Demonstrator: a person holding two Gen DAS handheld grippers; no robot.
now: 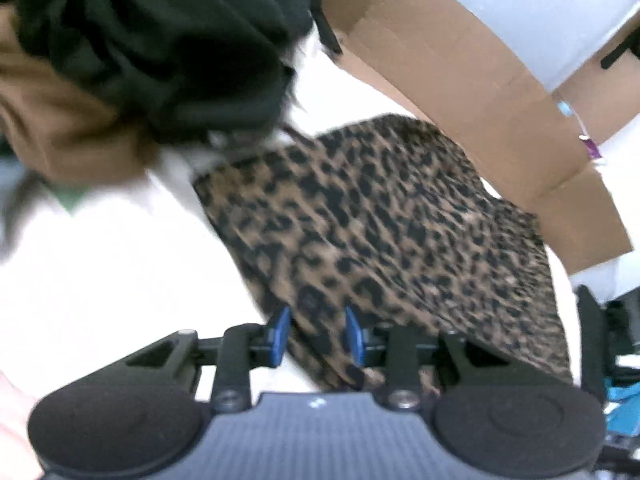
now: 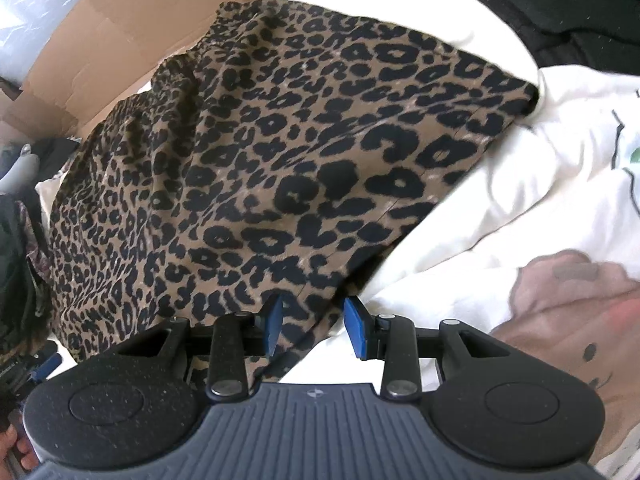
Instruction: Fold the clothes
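Observation:
A leopard-print garment [image 1: 384,232] lies spread on a white surface [image 1: 120,264]. It fills the middle of the right wrist view [image 2: 260,168] too. My left gripper [image 1: 318,334] is open, its blue-padded fingers just above the garment's near edge, nothing between them. My right gripper [image 2: 314,326] is open over the garment's near corner, where the print meets white cloth [image 2: 500,208]. Neither gripper holds the fabric.
A heap of black [image 1: 160,52] and brown [image 1: 68,128] clothes lies at the upper left. A cardboard box [image 1: 472,92] stands behind the garment; it also shows in the right wrist view [image 2: 112,20]. A pale pink printed cloth [image 2: 572,312] lies at the right.

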